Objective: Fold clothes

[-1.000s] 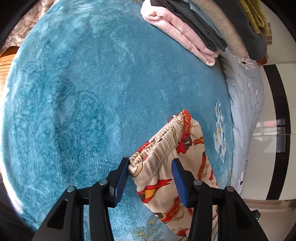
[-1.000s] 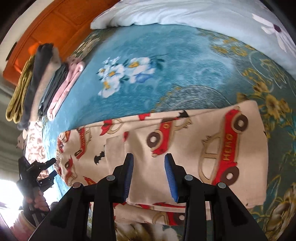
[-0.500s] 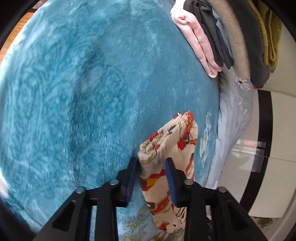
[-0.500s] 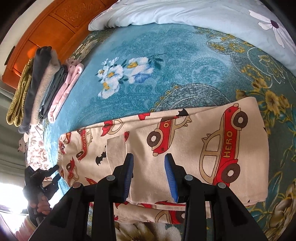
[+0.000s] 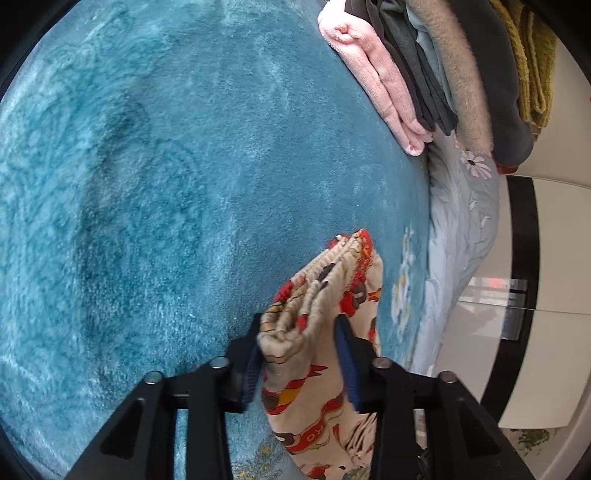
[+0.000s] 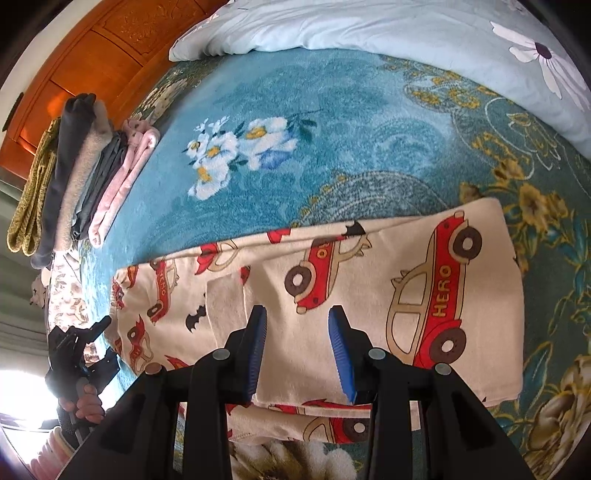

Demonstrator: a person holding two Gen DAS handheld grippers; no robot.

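Note:
Cream pyjama pants (image 6: 369, 280) printed with red cars lie folded lengthwise across the teal blanket (image 6: 332, 129). Their gathered waistband end (image 5: 325, 273) is bunched and pinched between the pads of my left gripper (image 5: 297, 332), which is shut on it. In the right wrist view the left gripper (image 6: 79, 354) shows at the pants' far left end, held by a hand. My right gripper (image 6: 295, 317) hovers open over the middle of the pants, near their lower folded edge, with nothing gripped between its blue pads.
A stack of folded clothes (image 5: 424, 74), pink, grey, beige and mustard, sits at the blanket's edge (image 6: 81, 177). A pale flowered quilt (image 6: 369, 26) lies along the far side by a wooden headboard (image 6: 92, 55). The bed's edge and floor (image 5: 535, 258) are right of the left gripper.
My left gripper has gone from open around the waistband to shut on it, bunching the cloth. The right gripper has hardly moved and stays open.

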